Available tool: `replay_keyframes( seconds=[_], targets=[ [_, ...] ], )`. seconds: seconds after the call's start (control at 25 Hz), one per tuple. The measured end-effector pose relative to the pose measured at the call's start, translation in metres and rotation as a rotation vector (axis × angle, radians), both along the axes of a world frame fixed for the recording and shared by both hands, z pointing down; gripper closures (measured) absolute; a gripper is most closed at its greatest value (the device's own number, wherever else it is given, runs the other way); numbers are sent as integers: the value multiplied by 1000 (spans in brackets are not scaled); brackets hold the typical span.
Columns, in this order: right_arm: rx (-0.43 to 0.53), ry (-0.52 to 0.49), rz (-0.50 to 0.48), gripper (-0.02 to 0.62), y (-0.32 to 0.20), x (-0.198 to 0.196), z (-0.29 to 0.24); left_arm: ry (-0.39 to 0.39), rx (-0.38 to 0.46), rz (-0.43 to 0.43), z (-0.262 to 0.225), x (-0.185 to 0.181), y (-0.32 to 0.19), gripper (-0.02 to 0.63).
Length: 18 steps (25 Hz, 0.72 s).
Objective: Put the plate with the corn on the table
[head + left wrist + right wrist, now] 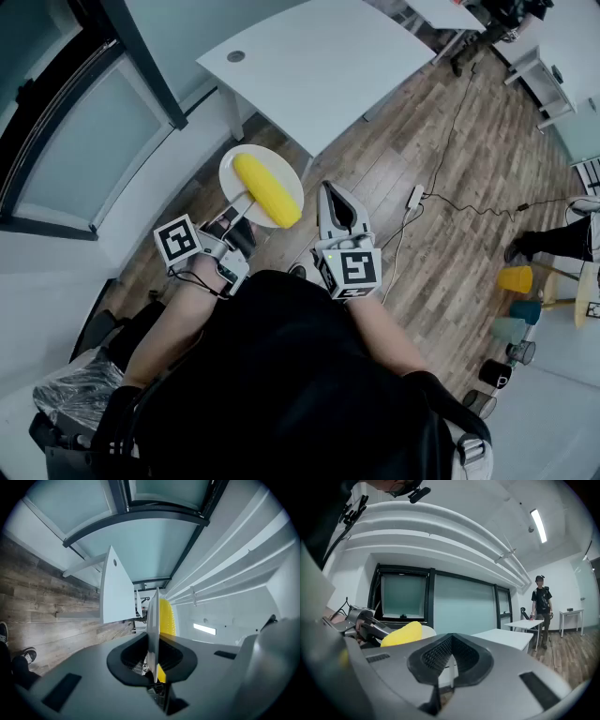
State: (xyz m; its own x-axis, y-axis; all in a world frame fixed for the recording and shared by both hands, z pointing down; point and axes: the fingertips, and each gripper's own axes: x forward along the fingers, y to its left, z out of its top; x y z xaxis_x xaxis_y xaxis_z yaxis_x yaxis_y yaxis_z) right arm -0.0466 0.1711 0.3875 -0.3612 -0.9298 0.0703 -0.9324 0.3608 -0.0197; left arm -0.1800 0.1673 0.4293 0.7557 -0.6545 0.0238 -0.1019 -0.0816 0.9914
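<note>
We've got the plate [232, 169] pinched by its near rim in our left gripper [242, 208], centre-left of the head view, short of the table [319, 66] up top. It looks stiff, slick and breakable, and the corn [267, 190] could roll, so we keep it level. Right gripper [333, 199] is closed and empty.

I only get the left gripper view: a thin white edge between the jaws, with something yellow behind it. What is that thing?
Observer: In the head view it is a round white plate, which you see edge-on. The left gripper pinches its rim, and a corn cob lies on it.
Operator: What about the other gripper?
Observer: The right gripper is beside the plate, jaws together, holding nothing.
Operator: Is the plate down yet?
Observer: No. It is held in the air, short of the white table.
</note>
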Motion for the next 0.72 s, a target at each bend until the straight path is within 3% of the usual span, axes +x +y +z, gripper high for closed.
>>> replay_keyframes(
  seconds=[0.52,0.72],
  targets=[
    [39,-20,23,592,-18,66,1,4,-11,-12,4,62,-13,575],
    [12,-42,31,592,-25,83,9,8,-59,-24,17,71,-17,575]
  ],
)
